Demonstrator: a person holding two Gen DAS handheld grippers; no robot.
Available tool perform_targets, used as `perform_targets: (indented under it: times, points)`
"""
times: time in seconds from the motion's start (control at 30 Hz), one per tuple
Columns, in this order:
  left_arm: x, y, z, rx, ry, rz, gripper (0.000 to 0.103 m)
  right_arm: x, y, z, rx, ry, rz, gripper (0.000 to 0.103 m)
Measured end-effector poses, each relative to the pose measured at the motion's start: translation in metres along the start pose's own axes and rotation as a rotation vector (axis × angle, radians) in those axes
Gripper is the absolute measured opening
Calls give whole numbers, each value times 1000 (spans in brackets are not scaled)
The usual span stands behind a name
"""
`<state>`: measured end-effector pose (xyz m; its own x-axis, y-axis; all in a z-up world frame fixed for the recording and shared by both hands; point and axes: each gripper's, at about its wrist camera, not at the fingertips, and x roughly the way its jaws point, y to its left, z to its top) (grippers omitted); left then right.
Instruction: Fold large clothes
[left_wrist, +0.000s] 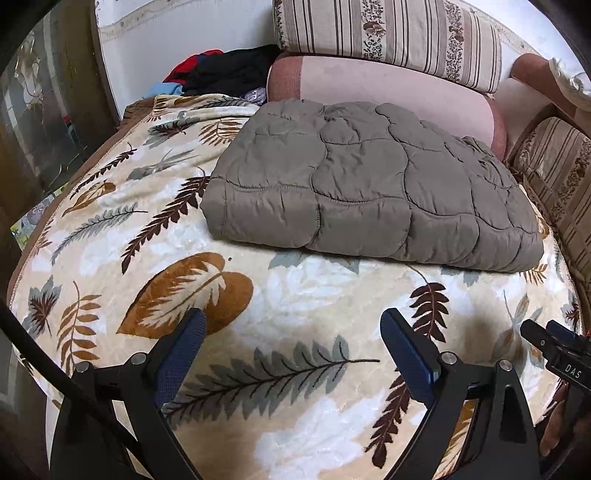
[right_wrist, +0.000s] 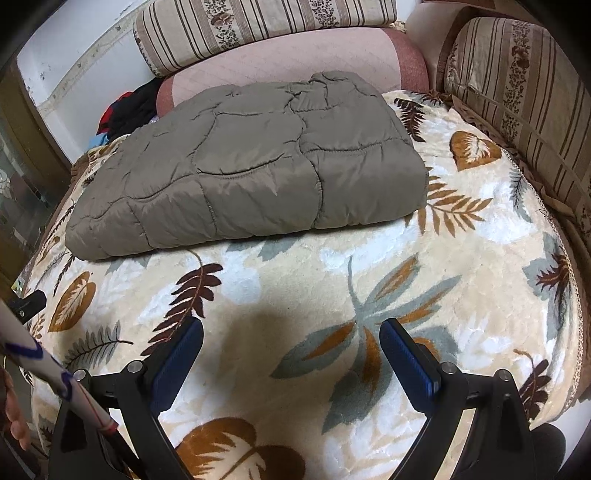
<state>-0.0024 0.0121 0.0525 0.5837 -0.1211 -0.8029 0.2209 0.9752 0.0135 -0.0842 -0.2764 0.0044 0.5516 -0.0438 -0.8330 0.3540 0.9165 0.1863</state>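
Observation:
A grey-brown quilted padded garment (left_wrist: 369, 184) lies folded into a thick rectangle on the leaf-patterned blanket (left_wrist: 295, 295), towards the back of the bed. It also shows in the right wrist view (right_wrist: 251, 166). My left gripper (left_wrist: 293, 325) is open and empty, held above the blanket in front of the garment. My right gripper (right_wrist: 291, 332) is open and empty too, in front of the garment's near edge. The right gripper's tip shows at the right edge of the left wrist view (left_wrist: 550, 343).
Striped floral cushions (left_wrist: 388, 37) and a pink bolster (left_wrist: 388, 88) stand behind the garment. Another striped cushion (right_wrist: 517, 92) lines the right side. A pile of black, red and blue clothes (left_wrist: 221, 74) sits at the back left. A dark cabinet (left_wrist: 37, 129) stands left.

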Motion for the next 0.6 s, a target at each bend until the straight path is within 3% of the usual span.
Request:
perform_targets:
  times: [0.6]
  points:
    - [6, 1, -1, 1, 19, -14, 95, 6, 7, -3, -32, 14, -7, 98]
